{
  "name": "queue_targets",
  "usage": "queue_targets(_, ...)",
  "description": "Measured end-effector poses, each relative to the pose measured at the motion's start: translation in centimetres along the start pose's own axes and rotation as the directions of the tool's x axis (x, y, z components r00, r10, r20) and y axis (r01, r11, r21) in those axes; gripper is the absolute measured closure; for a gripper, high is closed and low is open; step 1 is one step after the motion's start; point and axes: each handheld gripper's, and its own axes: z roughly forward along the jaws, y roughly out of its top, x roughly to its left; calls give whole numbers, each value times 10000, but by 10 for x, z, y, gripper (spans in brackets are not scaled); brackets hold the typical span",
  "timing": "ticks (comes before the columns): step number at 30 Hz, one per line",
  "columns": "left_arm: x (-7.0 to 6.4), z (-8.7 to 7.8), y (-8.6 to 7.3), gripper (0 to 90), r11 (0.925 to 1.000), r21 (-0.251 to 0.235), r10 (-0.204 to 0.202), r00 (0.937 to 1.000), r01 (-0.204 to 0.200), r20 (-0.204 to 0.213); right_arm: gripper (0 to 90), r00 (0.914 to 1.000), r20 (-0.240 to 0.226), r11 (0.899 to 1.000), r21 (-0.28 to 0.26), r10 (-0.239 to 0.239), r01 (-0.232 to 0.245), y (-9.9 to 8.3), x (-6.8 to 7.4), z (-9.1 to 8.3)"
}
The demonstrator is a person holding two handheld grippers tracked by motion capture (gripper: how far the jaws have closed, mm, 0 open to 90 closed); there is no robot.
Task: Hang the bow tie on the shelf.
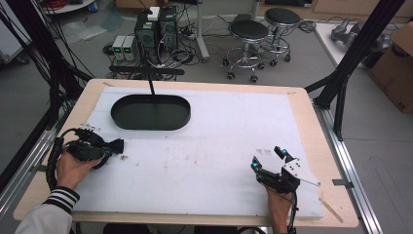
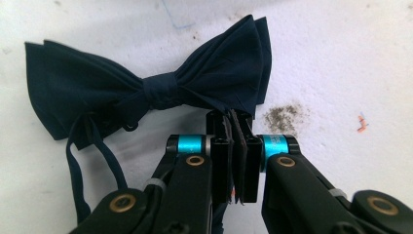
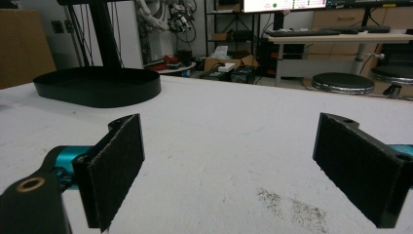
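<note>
We find the left gripper [image 2: 235, 127] with its jaws pressed together, pinching a fold of the lower edge of a dark navy bow tie [image 2: 146, 90]. The bow tie lies flat on the white table cover [image 2: 341, 58], spread crosswise just beyond the jaw tips, its centre knot a little to the left of them. Its thin strap loops down on the left side of the jaws and passes under the gripper body. A dark smudge [image 2: 285, 114] marks the cover just to the right of the jaw tips.

In the high view we see the left gripper [image 1: 117, 145] held in the person's left hand [image 1: 73, 168] near the left edge of the cover, the cable curling round it; the bow tie cannot be made out there.

We find the right gripper [image 3: 229, 165] with its jaws spread wide and nothing between them, the padded faces standing well apart above bare cover. A faint grey smudge [image 3: 292, 207] lies between the jaws, nearer the right one. A black oval tray [image 3: 97, 85] sits well beyond the left jaw.

In the high view the right gripper [image 1: 268, 158] rests near the front right of the cover, and the tray [image 1: 151, 112] lies beyond the left gripper, apart from it.
</note>
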Motion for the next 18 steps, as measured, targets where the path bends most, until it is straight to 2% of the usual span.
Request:
queue_targets(5,0,-7,-1,868,9982,-595,78,10000,-78,6,105,10000,11,10000,-26,-42,42,0,0,0)
queue_targets(9,-1,-14,-1,869,9900,-1406,86,10000,-79,45,105,10000,-7,10000,-10,-79,79,0,0,0)
queue_targets(11,-3,-17,-2,869,9820,-1890,62,9999,-42,99,105,10000,3,10000,6,-25,25,0,0,0)
queue_targets(12,-3,-19,-2,869,9796,-2009,116,9999,-102,57,105,10000,-3,10000,-10,-81,81,0,0,0)
queue_targets(15,-4,-24,-2,869,9661,-2572,191,9998,-203,-72,105,10000,-10,10000,4,-62,62,0,0,0)
queue_targets(18,-6,-28,-3,869,9459,-3228,283,9994,-338,-218,105,10000,-9,10000,6,-74,74,0,0,0)
